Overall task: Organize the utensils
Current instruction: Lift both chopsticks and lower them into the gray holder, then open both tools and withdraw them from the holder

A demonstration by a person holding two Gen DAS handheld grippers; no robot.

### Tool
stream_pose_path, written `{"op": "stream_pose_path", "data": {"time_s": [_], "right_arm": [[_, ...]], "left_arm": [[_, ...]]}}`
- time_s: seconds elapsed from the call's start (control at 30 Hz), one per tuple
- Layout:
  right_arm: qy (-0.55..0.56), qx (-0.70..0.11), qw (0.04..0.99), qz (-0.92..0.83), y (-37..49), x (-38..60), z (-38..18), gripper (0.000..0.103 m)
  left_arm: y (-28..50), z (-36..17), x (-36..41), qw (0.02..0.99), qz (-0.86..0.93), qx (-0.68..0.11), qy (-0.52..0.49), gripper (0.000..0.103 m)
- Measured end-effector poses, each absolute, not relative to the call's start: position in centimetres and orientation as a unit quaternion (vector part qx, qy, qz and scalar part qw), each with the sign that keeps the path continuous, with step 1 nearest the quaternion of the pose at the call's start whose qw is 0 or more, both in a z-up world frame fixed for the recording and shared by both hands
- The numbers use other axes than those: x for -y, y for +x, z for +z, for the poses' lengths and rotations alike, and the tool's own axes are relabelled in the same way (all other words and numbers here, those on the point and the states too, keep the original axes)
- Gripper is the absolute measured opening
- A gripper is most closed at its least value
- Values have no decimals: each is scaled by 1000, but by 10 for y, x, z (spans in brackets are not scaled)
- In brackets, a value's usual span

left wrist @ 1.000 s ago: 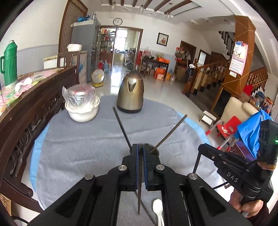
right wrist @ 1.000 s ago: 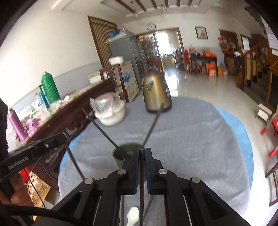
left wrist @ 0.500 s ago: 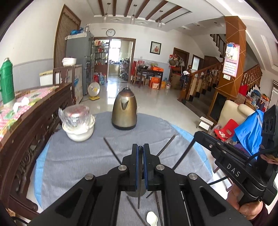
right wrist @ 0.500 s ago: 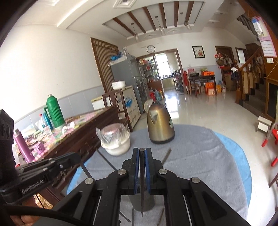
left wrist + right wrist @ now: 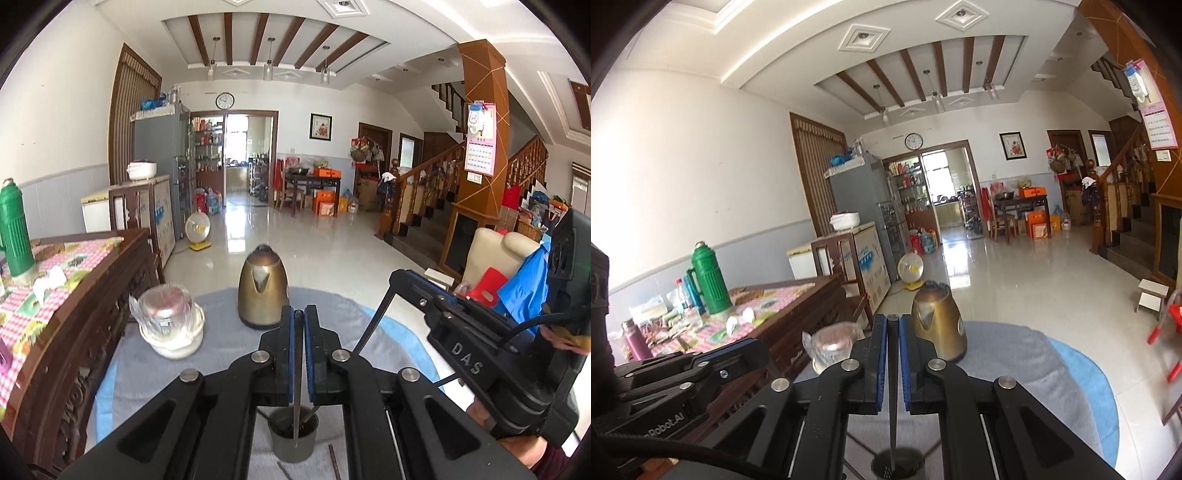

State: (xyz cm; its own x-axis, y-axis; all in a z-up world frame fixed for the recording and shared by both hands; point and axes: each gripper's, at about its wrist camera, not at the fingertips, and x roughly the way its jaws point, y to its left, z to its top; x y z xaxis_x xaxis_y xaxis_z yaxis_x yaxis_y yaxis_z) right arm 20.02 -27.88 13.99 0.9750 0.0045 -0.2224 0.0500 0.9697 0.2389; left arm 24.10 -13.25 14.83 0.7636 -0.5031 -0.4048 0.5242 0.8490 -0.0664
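Note:
My left gripper (image 5: pixel 298 317) is shut on a thin dark chopstick (image 5: pixel 296 421) that hangs down over the grey utensil cup (image 5: pixel 293 435) on the grey tablecloth. My right gripper (image 5: pixel 893 323) is shut on another dark chopstick (image 5: pixel 893 424) that hangs over the same cup (image 5: pixel 897 461). In the left wrist view the right gripper (image 5: pixel 402 280) shows at the right with its chopstick (image 5: pixel 373 325) slanting down toward the cup. In the right wrist view the left gripper (image 5: pixel 753 349) shows at the lower left. Loose chopsticks (image 5: pixel 334 461) lie on the cloth beside the cup.
A brass kettle (image 5: pixel 263 291) stands at the table's far side. A white bowl with a plastic-wrapped lid (image 5: pixel 170 325) sits left of it. A dark wooden sideboard (image 5: pixel 74 332) with a green thermos (image 5: pixel 13 232) runs along the left. Kettle (image 5: pixel 936 325) and bowl (image 5: pixel 833 345) show in the right wrist view.
Both grippers have risen and tilted upward, each lifting its chopstick. The cup, near the fingertips before, now sits low between the arms, with chopstick tips above it.

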Motion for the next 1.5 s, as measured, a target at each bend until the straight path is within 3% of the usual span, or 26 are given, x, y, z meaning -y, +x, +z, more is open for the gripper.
{"op": "stream_pose_path", "data": {"time_s": [0.2, 0.57, 0.83, 1.03, 1.17, 1.3, 1.4, 1.5], "right_arm": [[125, -126, 984, -27, 227, 279, 133, 8], [130, -225, 965, -28, 256, 286, 65, 8], [151, -270, 951, 4, 251, 282, 50, 9], [169, -258, 951, 14, 234, 287, 60, 10], [183, -228, 956, 19, 213, 294, 77, 14], [194, -201, 960, 20, 189, 301, 87, 22], [202, -196, 959, 19, 173, 304, 82, 24], [204, -206, 957, 22, 162, 303, 65, 24]], "left_arm": [[259, 148, 138, 944, -263, -197, 13, 5], [297, 67, 140, 934, -234, -268, -15, 5], [281, 67, 134, 929, -253, -268, -11, 5], [263, 76, 120, 934, -252, -254, -11, 8], [248, 83, 107, 939, -249, -238, -19, 28], [227, 82, 95, 946, -238, -218, -19, 41], [210, 71, 91, 953, -222, -205, -11, 57], [196, 48, 95, 954, -207, -216, 0, 65]]}}
